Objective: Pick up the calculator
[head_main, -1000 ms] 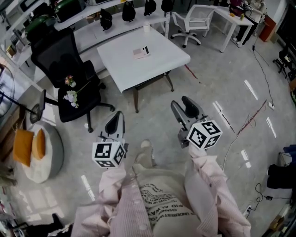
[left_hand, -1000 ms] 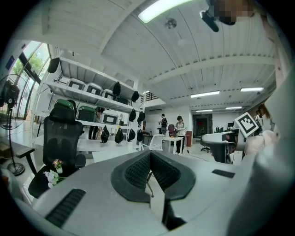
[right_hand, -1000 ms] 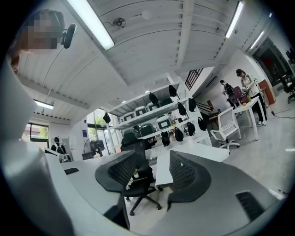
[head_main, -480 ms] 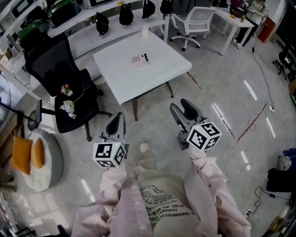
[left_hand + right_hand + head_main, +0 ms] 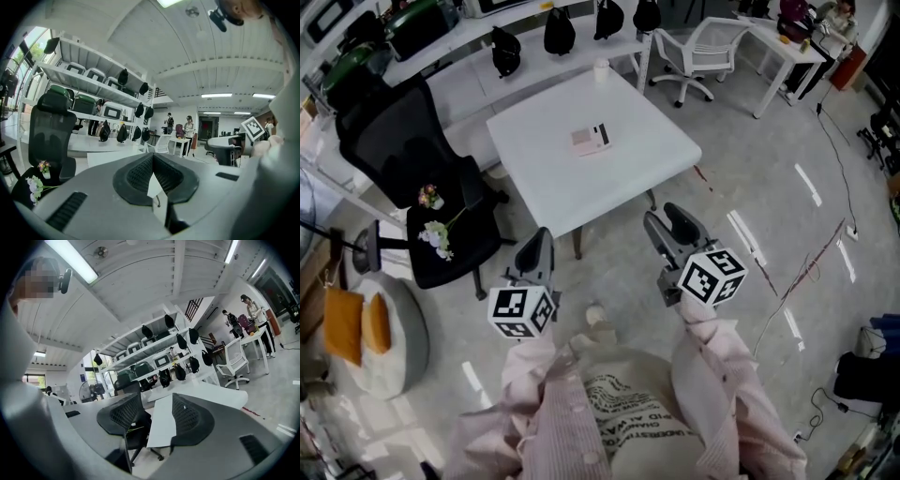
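The calculator (image 5: 591, 139), a small flat pinkish-white slab with a dark strip at its right end, lies near the middle of the white square table (image 5: 647, 159) in the head view. Both grippers hang over the floor, short of the table's near edge. My left gripper (image 5: 534, 251) is shut and empty; its pads meet at the tip (image 5: 152, 158). My right gripper (image 5: 673, 225) is open, with a wide gap between its pads (image 5: 158, 404) and nothing in it. Neither gripper view shows the calculator.
A black office chair (image 5: 441, 206) with a small flower sprig on its seat stands left of the table. A white cup (image 5: 600, 66) sits at the table's far edge. Behind are a long bench with black bags (image 5: 558, 28) and a white chair (image 5: 698, 47). Cables (image 5: 806, 253) cross the floor at right.
The table and calculator have come lower and nearer in the head view as the person steps towards them. Both grippers keep their pose and jaw state.
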The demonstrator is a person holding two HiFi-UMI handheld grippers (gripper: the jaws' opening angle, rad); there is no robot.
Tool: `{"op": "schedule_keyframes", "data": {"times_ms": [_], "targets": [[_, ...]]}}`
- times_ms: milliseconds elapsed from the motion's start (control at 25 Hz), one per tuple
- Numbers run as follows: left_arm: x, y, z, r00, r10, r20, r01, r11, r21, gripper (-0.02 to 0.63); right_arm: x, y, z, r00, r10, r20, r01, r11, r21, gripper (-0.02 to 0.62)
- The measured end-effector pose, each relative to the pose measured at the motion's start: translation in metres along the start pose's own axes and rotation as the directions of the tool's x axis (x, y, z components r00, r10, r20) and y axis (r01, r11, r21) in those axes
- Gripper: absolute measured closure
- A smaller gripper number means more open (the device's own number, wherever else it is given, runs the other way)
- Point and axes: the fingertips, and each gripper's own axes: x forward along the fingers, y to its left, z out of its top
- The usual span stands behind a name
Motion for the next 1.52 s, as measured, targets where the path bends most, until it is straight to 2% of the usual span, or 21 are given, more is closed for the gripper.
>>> {"op": "schedule_keyframes", "data": {"times_ms": [360,840,1240,1520], "targets": [[0.056,0.041,0.016,1.000,-0.007,0.009,0.007,1.000,-0.019,0.606,0.064,-0.019,0.011,1.000,-0.003,-0.008,0.003,1.000,0.016,0.396],[0.098,0.072,0.001,0.999,0.010,-0.038,-0.012,0.999,-0.045,0.604,0.117,-0.052,0.000,0.999,-0.010,-0.047,0.013,0.998,0.056,0.396],[0.180,0.107,-0.008,0.994,0.063,-0.095,-0.072,0.993,-0.091,0.604,0.206,-0.114,0.003,0.992,0.022,-0.125,-0.009,0.995,0.099,0.396],[0.249,0.130,-0.020,0.981,0.106,-0.162,-0.129,0.982,-0.136,0.604,0.274,-0.164,-0.001,0.975,0.058,-0.215,-0.026,0.989,0.148,0.396]]}}
